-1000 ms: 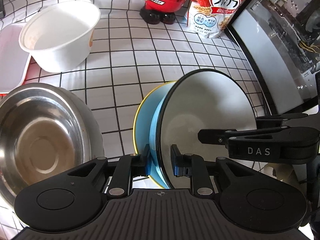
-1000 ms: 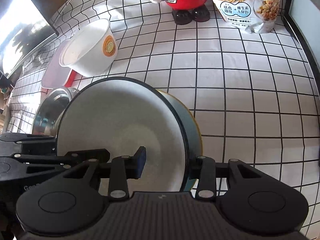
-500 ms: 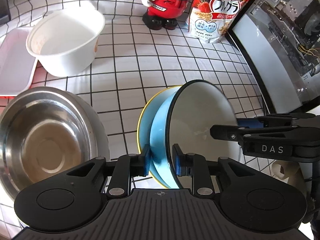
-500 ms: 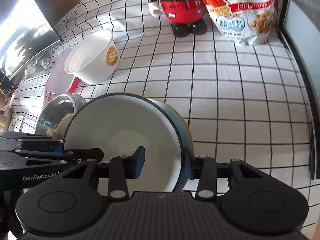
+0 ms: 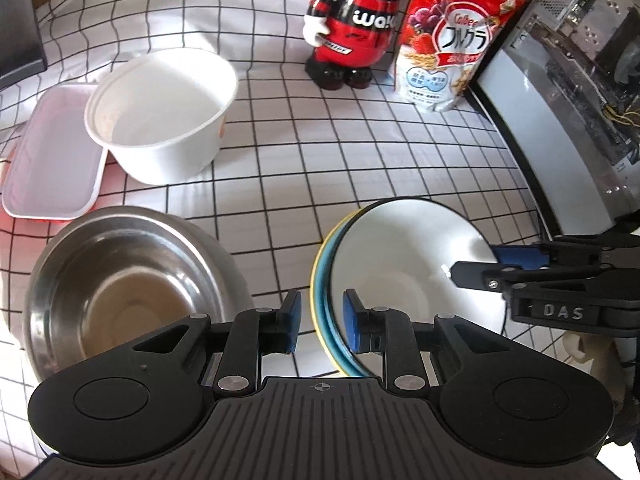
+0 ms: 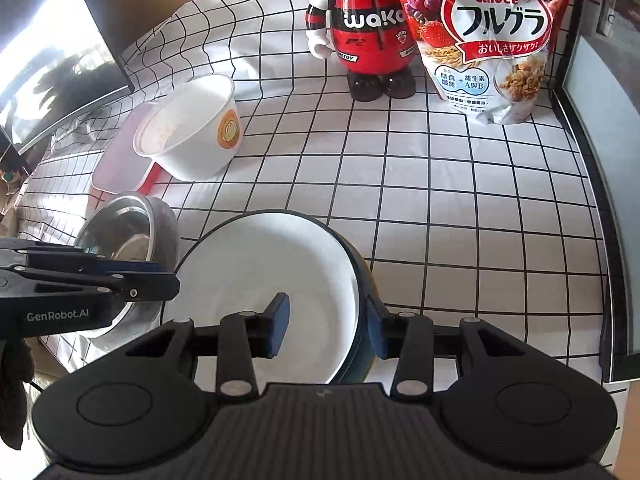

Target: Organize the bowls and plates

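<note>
A white enamel bowl with a dark rim sits nested in a blue bowl with a yellow rim, lying almost level on the checked cloth. My left gripper straddles their near rim. Its jaws are closing: the inner pad is against the white inside and the outer pad stands a little off the yellow rim. My right gripper is shut on the opposite rim of the white bowl, one pad inside and one on the outer wall. In the left wrist view, the right gripper comes in from the right.
A steel bowl lies just left of the stack. Behind it stand a white paper bowl and a pink tray. A red toy figure and a cereal bag stand at the back. A computer case walls the right side.
The nested bowls went from standing steeply on edge to lying nearly flat. The left pads, tight on the rim before, now show a gap on the outer side.
</note>
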### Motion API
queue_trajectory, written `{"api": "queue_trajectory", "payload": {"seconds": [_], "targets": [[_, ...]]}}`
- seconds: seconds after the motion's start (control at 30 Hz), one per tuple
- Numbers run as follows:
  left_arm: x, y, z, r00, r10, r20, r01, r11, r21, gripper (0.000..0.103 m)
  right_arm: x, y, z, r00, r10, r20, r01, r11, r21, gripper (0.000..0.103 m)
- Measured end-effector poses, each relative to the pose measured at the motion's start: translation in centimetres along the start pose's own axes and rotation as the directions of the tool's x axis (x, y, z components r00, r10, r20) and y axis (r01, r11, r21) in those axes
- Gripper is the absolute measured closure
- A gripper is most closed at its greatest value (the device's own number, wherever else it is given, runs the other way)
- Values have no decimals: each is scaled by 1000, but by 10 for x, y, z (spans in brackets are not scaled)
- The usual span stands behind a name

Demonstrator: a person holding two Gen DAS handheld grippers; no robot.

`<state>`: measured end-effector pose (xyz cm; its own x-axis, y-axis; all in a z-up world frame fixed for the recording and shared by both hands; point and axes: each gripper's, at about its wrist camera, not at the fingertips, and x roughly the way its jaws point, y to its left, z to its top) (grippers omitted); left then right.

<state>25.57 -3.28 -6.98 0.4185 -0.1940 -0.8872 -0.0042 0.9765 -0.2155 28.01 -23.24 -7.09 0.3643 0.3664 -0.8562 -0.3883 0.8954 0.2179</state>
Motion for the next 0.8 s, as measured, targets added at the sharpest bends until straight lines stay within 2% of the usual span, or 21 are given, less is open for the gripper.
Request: {"api": "queue_trajectory", "payload": {"seconds": [0.13, 0.27, 0.3, 0.43, 0.53, 0.8], "targets": [[-1, 5, -1, 1000, 2, 11, -2, 1000, -14, 77, -7, -1, 0, 999, -25, 36, 26, 1000, -7, 60], [-8, 13, -1, 998, -24, 62, 28, 998, -53, 77, -11, -4, -1, 998, -28, 62, 29, 1000, -3, 40], [-9, 14, 0, 997, -32, 71, 36, 998, -59, 77, -10, -5, -1, 998, -29, 59, 29, 1000, 2, 39], [-1, 14, 3, 999, -12, 52, 15, 998, -59, 77, 0, -11, -3, 999, -36, 25, 35, 999, 36, 39], [8, 13, 3, 999, -35, 38, 37, 998, -57, 76, 9, -17, -7, 999, -32, -1, 32, 997, 67, 39], [32, 7, 8, 999, -35, -15, 34, 998, -48, 76, 36, -31, -17, 994, 59, -94, -42, 984, 171, 39]]}}
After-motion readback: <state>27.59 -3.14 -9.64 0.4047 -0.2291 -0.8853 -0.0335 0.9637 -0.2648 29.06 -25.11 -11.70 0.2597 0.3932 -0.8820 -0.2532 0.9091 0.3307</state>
